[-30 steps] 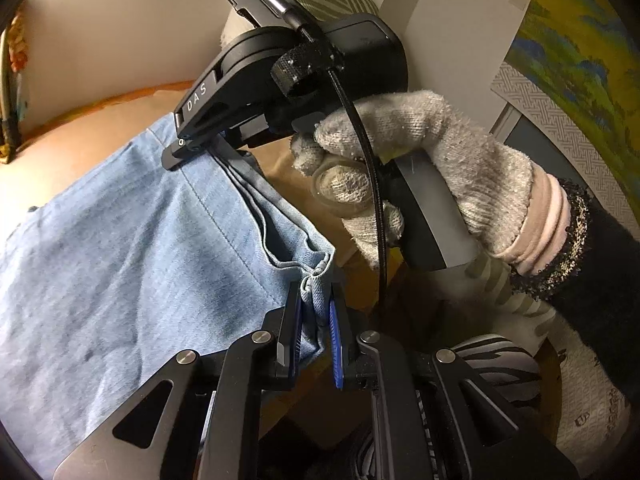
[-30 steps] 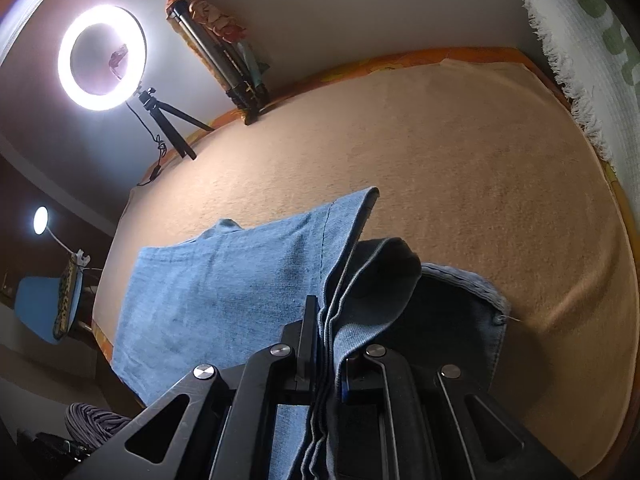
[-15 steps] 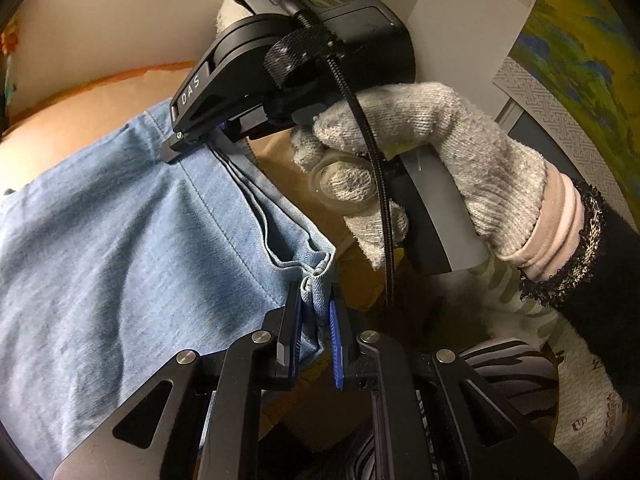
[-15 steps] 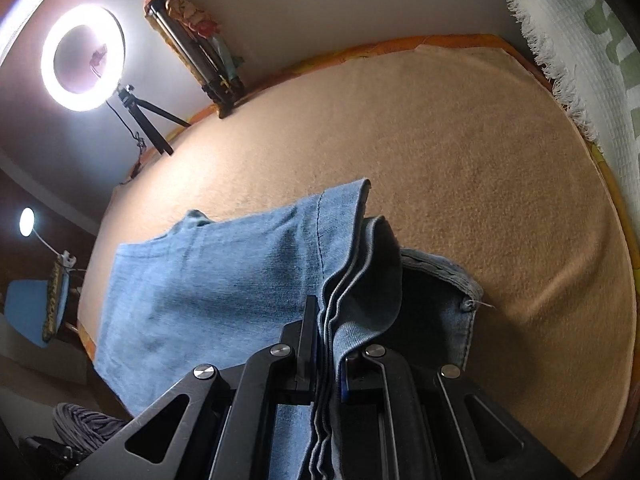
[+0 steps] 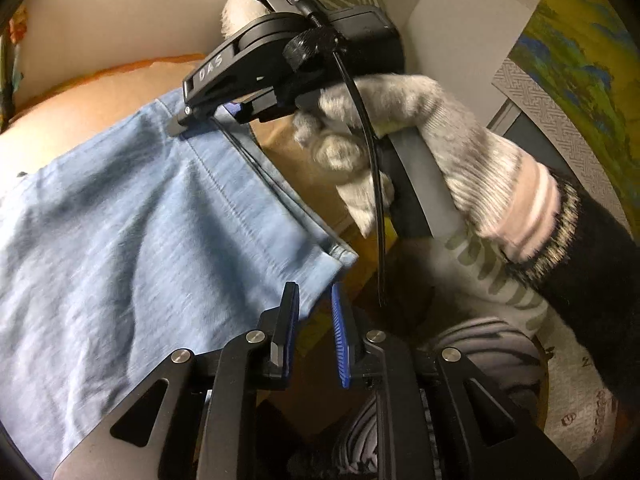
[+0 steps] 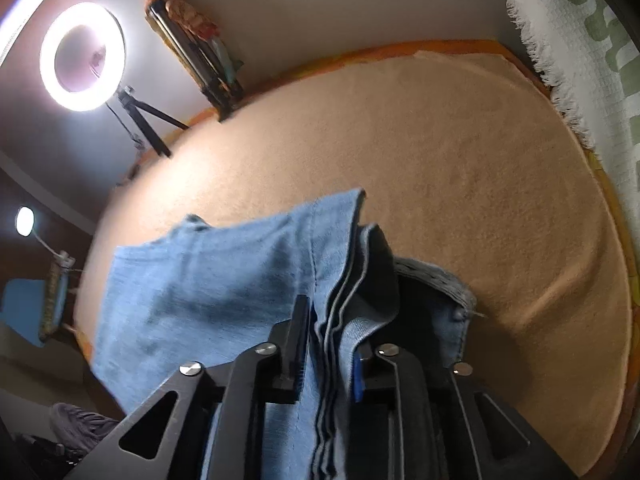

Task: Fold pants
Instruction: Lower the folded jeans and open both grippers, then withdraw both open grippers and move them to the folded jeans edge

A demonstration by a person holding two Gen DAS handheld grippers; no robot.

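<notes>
**Released corner, stacked layers at risk of slipping**

One pair of light-blue denim pants (image 5: 152, 240) is seen, spread on the tan-covered surface (image 6: 460, 168), whose kind cannot be told, with its folded edge toward the viewer's side of that surface. Two tools are counted. The left tool (image 5: 314, 312) is shown with its fingers spread apart; the corner of the pants lies just ahead of them and does not appear to be pinched. The right tool (image 6: 330, 350) is pressed on a stack of several denim edges, which run up between its fingers; in the left view it is held by one gloved hand (image 5: 420, 152) at the far end of the same folded edge.

The likeliest fault is judged to be uneven layers: with one corner let go and the other gripped, any pull from the right tool could drag the top layers sideways and skew the fold. A dark inner layer with a rivet (image 6: 460, 314) is seen bulging out beside the stack, toward the right of the pants; if pressed flat as it lies, a lump could be left. Motion blur hides finer detail.

Behind the pants, one ring light (image 6: 82, 56) and one smaller lamp (image 6: 25, 221) are counted.
</notes>
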